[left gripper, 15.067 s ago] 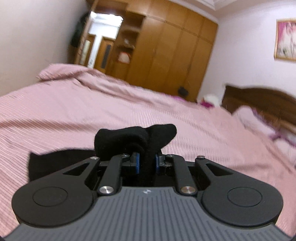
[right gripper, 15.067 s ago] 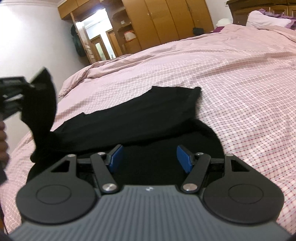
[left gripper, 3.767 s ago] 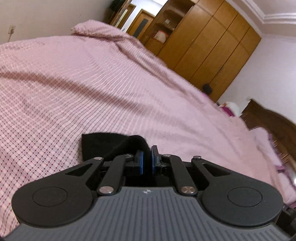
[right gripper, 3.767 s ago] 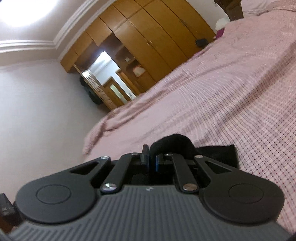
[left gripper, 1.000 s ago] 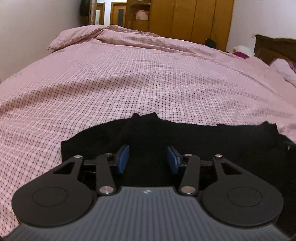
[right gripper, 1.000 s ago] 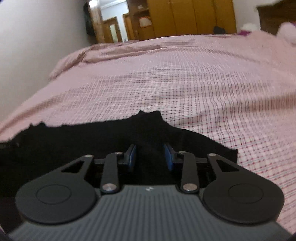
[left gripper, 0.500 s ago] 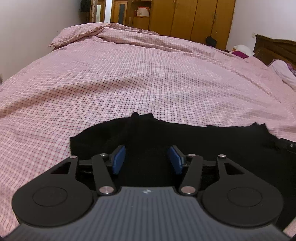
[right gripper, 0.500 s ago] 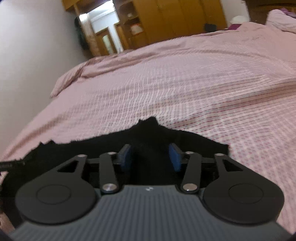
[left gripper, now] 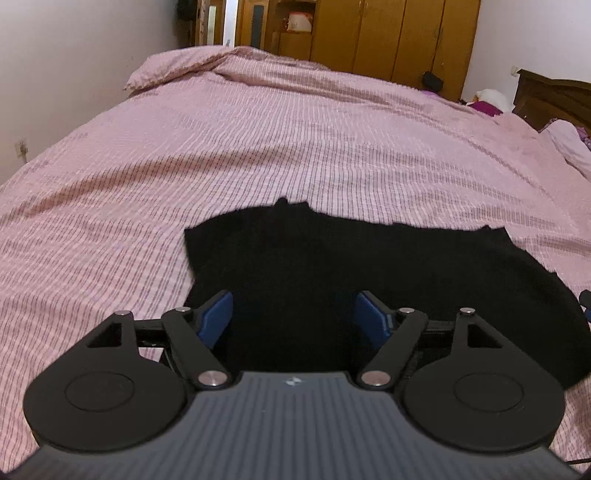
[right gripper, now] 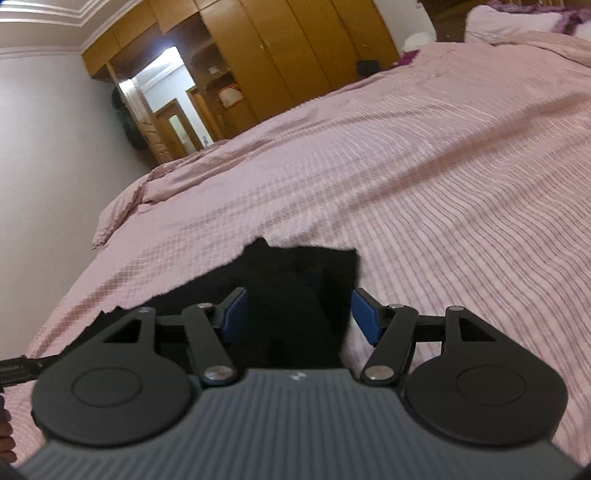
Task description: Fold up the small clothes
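A small black garment [left gripper: 332,266] lies folded flat on the pink checked bedcover [left gripper: 258,147]. In the left wrist view my left gripper [left gripper: 291,317] hovers over its near left part, jaws still opening, blue pads wide apart and pressing on nothing. The right wrist view shows the same black garment [right gripper: 295,280] from its right end. My right gripper [right gripper: 297,315] is above that end, jaws also opening, the cloth lying below and between the pads without being pinched. The garment's near edge is hidden behind both gripper bodies.
Pink bedcover [right gripper: 443,166] stretches far ahead and to both sides. A wooden wardrobe [left gripper: 388,33] and a lit doorway [right gripper: 166,107] stand beyond the bed. A dark headboard [left gripper: 554,96] and pillows [left gripper: 569,144] are at the right. A wall [left gripper: 55,55] runs along the left.
Both grippers have opened wider and drawn back and up from the garment, which stays flat on the bed. The right wrist view has rolled, tilting the room.
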A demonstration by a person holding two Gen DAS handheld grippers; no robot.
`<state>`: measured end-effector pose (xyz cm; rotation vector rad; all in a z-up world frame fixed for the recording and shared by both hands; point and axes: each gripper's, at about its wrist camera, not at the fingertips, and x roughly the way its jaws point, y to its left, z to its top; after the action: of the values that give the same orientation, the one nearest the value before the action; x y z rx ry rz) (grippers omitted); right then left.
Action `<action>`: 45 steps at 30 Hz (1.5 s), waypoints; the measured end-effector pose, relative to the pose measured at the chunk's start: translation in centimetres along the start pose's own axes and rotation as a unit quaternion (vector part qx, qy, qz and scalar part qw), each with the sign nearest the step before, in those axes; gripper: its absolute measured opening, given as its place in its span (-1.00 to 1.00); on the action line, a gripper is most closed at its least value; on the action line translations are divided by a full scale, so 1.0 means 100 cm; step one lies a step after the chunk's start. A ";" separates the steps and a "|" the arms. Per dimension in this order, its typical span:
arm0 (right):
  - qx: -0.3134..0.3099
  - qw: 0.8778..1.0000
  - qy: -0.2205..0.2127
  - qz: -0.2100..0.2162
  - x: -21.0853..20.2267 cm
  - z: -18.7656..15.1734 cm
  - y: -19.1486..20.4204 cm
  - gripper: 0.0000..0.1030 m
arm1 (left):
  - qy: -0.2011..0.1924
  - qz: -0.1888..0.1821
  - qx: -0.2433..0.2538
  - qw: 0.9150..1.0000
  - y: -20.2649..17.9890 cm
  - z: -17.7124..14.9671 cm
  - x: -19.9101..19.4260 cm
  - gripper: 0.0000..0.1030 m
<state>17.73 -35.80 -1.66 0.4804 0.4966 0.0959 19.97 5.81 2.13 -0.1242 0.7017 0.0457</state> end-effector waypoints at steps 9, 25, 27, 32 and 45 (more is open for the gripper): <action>0.033 0.999 0.033 0.005 -0.003 -0.027 -0.014 0.29 | 0.040 0.026 -0.001 0.999 0.005 -0.017 -0.001 0.54; 0.033 0.997 0.061 0.029 0.017 -0.031 -0.016 0.32 | 0.066 0.035 -0.006 0.997 0.006 -0.022 0.007 0.66; 0.029 0.996 0.074 0.035 0.022 -0.026 -0.014 0.40 | 0.067 0.035 -0.006 0.997 0.005 -0.022 0.007 0.66; 0.021 0.993 0.097 0.060 0.033 -0.020 -0.011 0.46 | 0.067 0.036 -0.004 0.997 0.005 -0.022 0.008 0.68; 0.064 0.987 0.100 0.109 0.040 -0.022 -0.016 0.08 | 0.070 0.033 -0.004 0.997 0.006 -0.023 0.010 0.69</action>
<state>20.18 -35.51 -5.82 0.6549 0.6480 0.3261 19.22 6.08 -0.34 -0.1130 0.8457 0.1038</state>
